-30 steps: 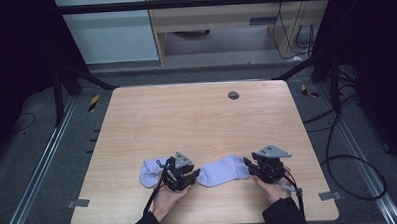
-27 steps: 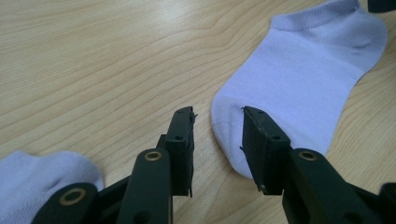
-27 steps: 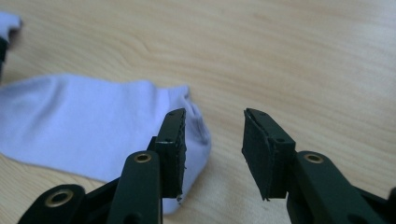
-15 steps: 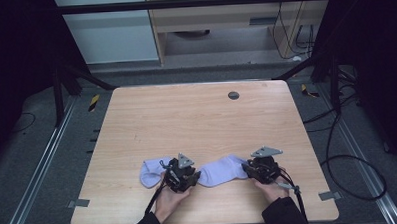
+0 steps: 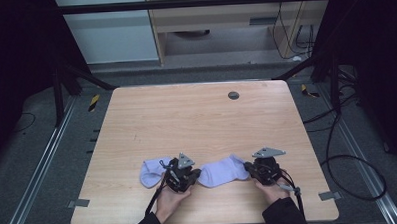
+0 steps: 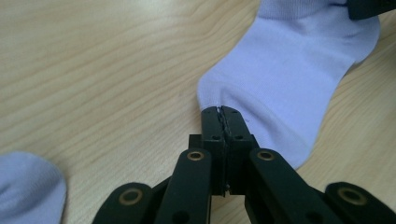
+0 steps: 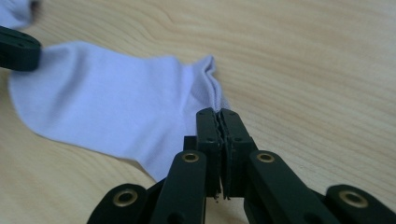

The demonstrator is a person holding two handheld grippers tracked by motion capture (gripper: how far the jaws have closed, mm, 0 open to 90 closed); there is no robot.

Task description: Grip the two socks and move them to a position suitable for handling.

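A pale lilac sock (image 5: 221,171) lies flat near the table's front edge, between my two grippers. My left gripper (image 5: 196,175) is shut on its left end; in the left gripper view the jaws (image 6: 222,113) pinch the edge of the sock (image 6: 289,79). My right gripper (image 5: 248,168) is shut on the right end, where the cuff of the sock (image 7: 107,102) bunches at the jaw tips (image 7: 219,114). A second lilac sock (image 5: 153,172) lies just left of the left gripper, and its tip (image 6: 28,186) shows in the left gripper view.
The wooden table (image 5: 197,122) has a round dark grommet (image 5: 233,95) at the back right. Bare wood stretches behind the socks. Cables trail from both grippers over the front edge. Dark frame posts and floor cables surround the table.
My right gripper has shifted a little to the left, onto the sock's right end. The left gripper and the left sock have hardly moved.
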